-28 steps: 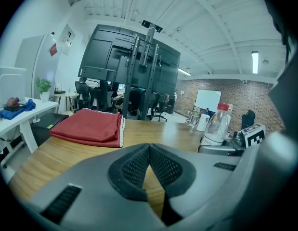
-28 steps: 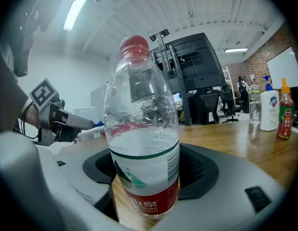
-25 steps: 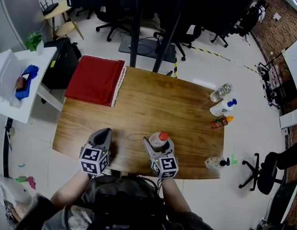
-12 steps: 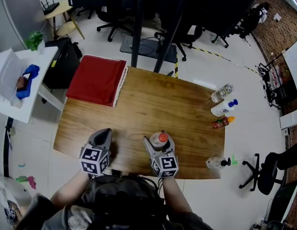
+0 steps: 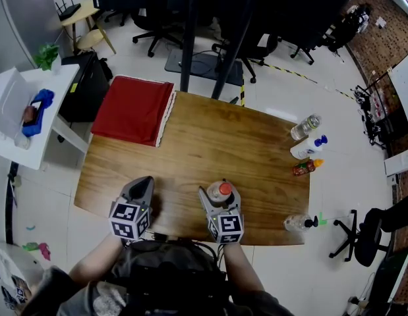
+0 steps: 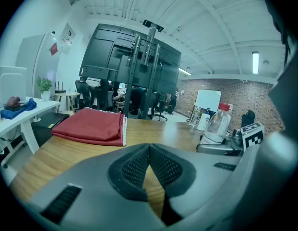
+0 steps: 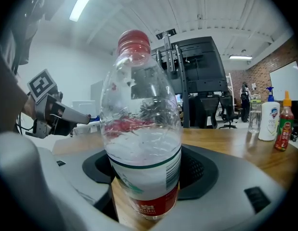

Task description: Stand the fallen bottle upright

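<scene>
Left gripper (image 5: pixel 142 184): near the front edge of the table (image 5: pixel 190 137), to the left of the bottle and well apart from it. Its pads meet at the tips with nothing between them. The nose points across the wood, tipped a little down. It looks idle.

Right gripper (image 5: pixel 220 191): the jaws stand fairly wide, with the pads pressed on either side of the bottle (image 7: pixel 141 129) low on its body, at the label band. The bottle sits directly between the jaws, long axis vertical and red cap up. The head view looks down onto the cap. This hand has the bottle. The gripper points nearly level and the forearm comes in from the near edge. The base is at or just above the wood; I cannot tell whether it touches.

Judgement: the uprighting looks all but done. Release depends on the base sitting flat first, then the jaws backing off along their own line without nudging the body.

Far right: spare bottles (image 5: pixel 305 147) at the table edge, well clear.
</scene>
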The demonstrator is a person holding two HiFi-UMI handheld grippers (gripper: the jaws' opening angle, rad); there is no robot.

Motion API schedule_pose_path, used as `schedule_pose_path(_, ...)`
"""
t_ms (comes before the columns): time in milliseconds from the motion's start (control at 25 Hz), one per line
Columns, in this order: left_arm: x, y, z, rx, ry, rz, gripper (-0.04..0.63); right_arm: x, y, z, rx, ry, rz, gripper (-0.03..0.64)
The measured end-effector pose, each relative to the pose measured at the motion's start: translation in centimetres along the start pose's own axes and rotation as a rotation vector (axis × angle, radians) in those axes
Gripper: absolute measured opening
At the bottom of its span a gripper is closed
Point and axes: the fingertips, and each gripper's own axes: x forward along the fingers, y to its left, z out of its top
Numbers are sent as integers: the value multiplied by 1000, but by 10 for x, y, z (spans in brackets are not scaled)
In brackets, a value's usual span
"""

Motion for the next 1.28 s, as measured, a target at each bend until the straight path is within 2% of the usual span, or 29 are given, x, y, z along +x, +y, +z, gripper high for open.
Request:
schedule_pose_path(200, 0, 1, 1, 3, 1, -2, 32, 1, 2, 2, 17, -10, 9, 348)
schedule_pose_path(280, 0, 0, 0, 1, 5, -4, 32, 2, 5, 4, 17, -16, 27, 394)
schedule_pose_path(440, 0, -4, 0, -1, 7, -8, 32, 1, 8, 8, 5, -33, 33, 412)
schedule_pose_path(480, 0, -4, 0, 1, 3, -8, 32, 1, 8, 10, 3, -41, 26, 454)
schedule_pose_path(600, -1, -3, 1, 1, 2, -6, 32, 1, 6, 11, -6, -50, 5, 505)
schedule_pose_path(760, -3, -2, 1, -3, 3, -6, 32, 0, 6, 13, -15, -56, -5, 523)
schedule_pose_path(1280, -12, -6, 2, -2, -10, -19, 32, -35, 10, 21, 24, -87, -26, 525)
